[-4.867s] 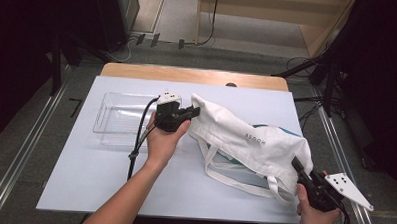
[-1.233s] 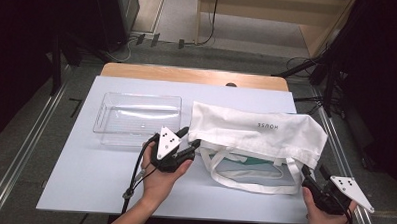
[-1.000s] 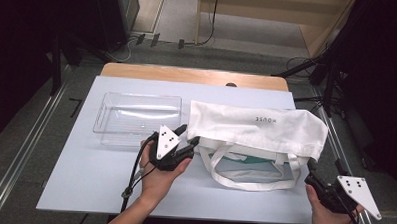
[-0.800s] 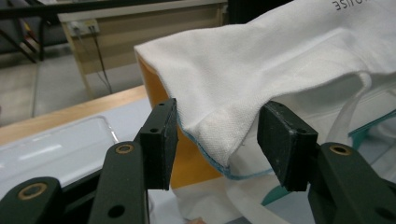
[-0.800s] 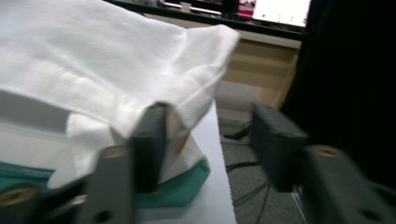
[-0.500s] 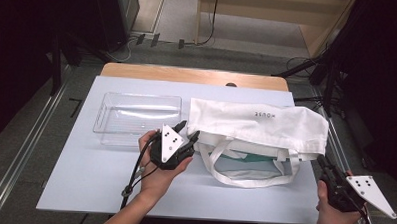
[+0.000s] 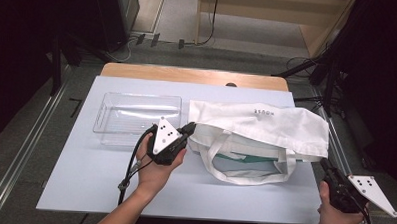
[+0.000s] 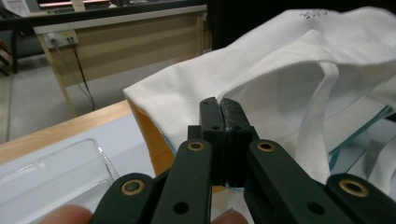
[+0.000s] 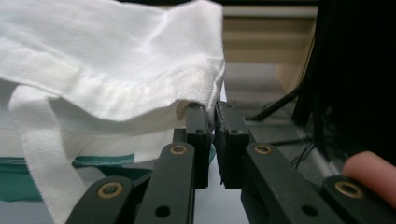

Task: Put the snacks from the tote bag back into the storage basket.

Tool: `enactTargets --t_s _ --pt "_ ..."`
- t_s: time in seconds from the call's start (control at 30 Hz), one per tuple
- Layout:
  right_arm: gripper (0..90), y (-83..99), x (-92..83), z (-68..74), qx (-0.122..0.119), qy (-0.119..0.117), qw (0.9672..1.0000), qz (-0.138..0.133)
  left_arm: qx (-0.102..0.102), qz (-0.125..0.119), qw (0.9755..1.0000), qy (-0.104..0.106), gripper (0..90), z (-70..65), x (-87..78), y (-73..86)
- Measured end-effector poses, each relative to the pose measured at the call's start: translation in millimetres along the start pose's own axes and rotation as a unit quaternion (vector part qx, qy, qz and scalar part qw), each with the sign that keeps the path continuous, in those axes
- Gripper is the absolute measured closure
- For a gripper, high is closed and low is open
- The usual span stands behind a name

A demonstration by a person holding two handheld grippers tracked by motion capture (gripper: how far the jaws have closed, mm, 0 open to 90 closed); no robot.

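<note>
A white tote bag lies on the table with its mouth toward the person; green shows inside. My left gripper is at the bag's left mouth corner. Its jaws have just been closing and now stand together on the upper hem, pinched at my left gripper. My right gripper sits at the bag's right mouth corner, shut. In the right gripper view the raised hem runs into my right gripper. Two strap handles lie loose in front.
A clear plastic tray stands left of the bag, just behind my left hand. The white tabletop has free room at the front left. A wooden table edge runs along the back; cables and dark stands surround the table.
The bag has been turned square, with its mouth toward the person. The left gripper has crept up to the bag's left corner, the right gripper has drawn the right corner outward, and the mouth gapes wider.
</note>
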State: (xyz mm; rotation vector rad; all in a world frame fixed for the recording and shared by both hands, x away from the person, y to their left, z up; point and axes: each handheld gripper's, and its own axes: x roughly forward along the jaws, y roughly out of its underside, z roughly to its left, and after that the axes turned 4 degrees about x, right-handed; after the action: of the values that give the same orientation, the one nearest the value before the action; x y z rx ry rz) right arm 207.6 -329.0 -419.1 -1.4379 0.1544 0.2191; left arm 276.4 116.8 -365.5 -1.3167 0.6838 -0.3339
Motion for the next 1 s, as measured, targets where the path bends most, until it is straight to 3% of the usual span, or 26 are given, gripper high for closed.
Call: enactTargets --t_s 0.07,0.13,0.17,0.2,0.23,0.3,0.33,0.37,0.4,0.43,0.47,0.53,0.57,0.6,0.67,0.7,0.73,0.8,0.83,0.87,0.9,0.93,1.0 --pt "83.9 6.4 1.9 2.8 0.013 0.007 0.9997 0.020 -0.018 -0.004 0.9998 0.009 90.0 0.2 0.7 -0.5" --pt "71.7 6.9 -2.7 5.7 0.026 0.002 0.9996 0.011 -0.016 -0.001 0.9998 0.010 90.0 -0.9 0.7 -0.3" --pt "71.7 6.9 -2.7 5.7 0.026 0.002 0.9996 0.011 -0.014 -0.001 0.9998 0.012 90.0 -2.3 0.9 0.2" --pt "62.4 4.4 -15.1 12.9 0.034 0.004 0.9993 -0.013 -0.013 -0.001 0.9999 0.010 90.0 -3.4 0.9 0.5" --pt "62.4 4.4 -15.1 12.9 0.034 0.004 0.9993 -0.013 -0.013 -0.002 0.9999 0.009 90.0 -3.8 0.7 0.7" --pt "60.3 0.7 -32.9 27.6 0.047 0.016 0.9984 -0.027 -0.014 -0.003 0.9998 0.011 90.0 -3.8 0.4 0.8" --pt "60.1 1.5 -39.0 36.5 0.047 0.006 0.9984 -0.031 -0.016 -0.003 0.9998 0.010 90.0 -4.0 0.3 0.8" --pt "60.1 1.5 -39.0 36.5 0.047 0.006 0.9984 -0.031 -0.016 -0.004 0.9998 0.010 90.0 -4.2 0.4 0.9" --pt "59.8 7.6 -41.8 55.5 0.024 -0.023 0.9991 -0.028 -0.016 -0.003 0.9998 0.010 90.0 -5.0 0.5 1.1" --pt "59.8 7.6 -41.8 55.5 0.024 -0.023 0.9991 -0.028 -0.016 -0.003 0.9998 0.010 90.0 -5.0 0.5 1.1" --pt "59.6 10.9 -40.2 62.8 0.016 -0.043 0.9987 -0.021 -0.017 -0.004 0.9998 0.010 90.0 -5.4 0.5 1.3" --pt "60.2 24.0 -26.3 84.5 0.002 -0.103 0.9946 0.006 -0.018 -0.004 0.9998 0.009 89.9 -5.8 0.6 2.0" --pt "60.5 29.0 -18.8 92.1 -0.001 -0.114 0.9934 0.015 -0.018 -0.003 0.9998 0.009 89.7 -5.8 0.6 2.4" --pt "60.1 35.1 -4.9 104.5 -0.010 -0.118 0.9926 0.024 -0.019 -0.002 0.9998 0.009 89.4 -5.5 0.7 3.3" --pt "57.8 36.3 1.7 108.8 -0.015 -0.121 0.9922 0.028 -0.022 -0.002 0.9997 0.010 89.2 -5.3 1.1 3.7" --pt "51.4 37.6 12.4 115.1 -0.017 -0.134 0.9901 0.040 -0.023 -0.001 0.9997 0.010 89.0 -4.7 1.2 3.8" --pt "39.5 42.7 23.7 123.6 -0.021 -0.124 0.9907 0.052 -0.024 -0.001 0.9996 0.010 88.8 -4.1 1.3 3.8" --pt "36.5 45.3 25.5 126.1 -0.022 -0.116 0.9915 0.055 -0.028 -0.002 0.9996 0.009 88.7 -3.5 1.4 3.6" --pt "33.8 51.3 22.5 129.6 -0.004 -0.102 0.9929 0.061 -0.029 -0.002 0.9995 0.009 88.5 -3.2 1.7 3.6" --pt "33.8 51.3 22.5 129.6 -0.004 -0.102 0.9929 0.061 -0.029 -0.002 0.9995 0.009 88.5 -3.2 1.7 3.6" --pt "33.8 55.2 17.1 130.5 0.022 -0.108 0.9916 0.067 -0.028 -0.001 0.9996 0.009 88.5 -3.8 1.7 3.9" --pt "33.8 55.2 17.1 130.5 0.022 -0.108 0.9916 0.067 -0.028 -0.001 0.9996 0.009 88.5 -3.8 1.7 3.9" --pt "33.0 58.7 20.2 126.9 0.061 -0.111 0.9878 0.091 -0.027 0.001 0.9996 0.008 88.5 -4.6 1.7 4.2"
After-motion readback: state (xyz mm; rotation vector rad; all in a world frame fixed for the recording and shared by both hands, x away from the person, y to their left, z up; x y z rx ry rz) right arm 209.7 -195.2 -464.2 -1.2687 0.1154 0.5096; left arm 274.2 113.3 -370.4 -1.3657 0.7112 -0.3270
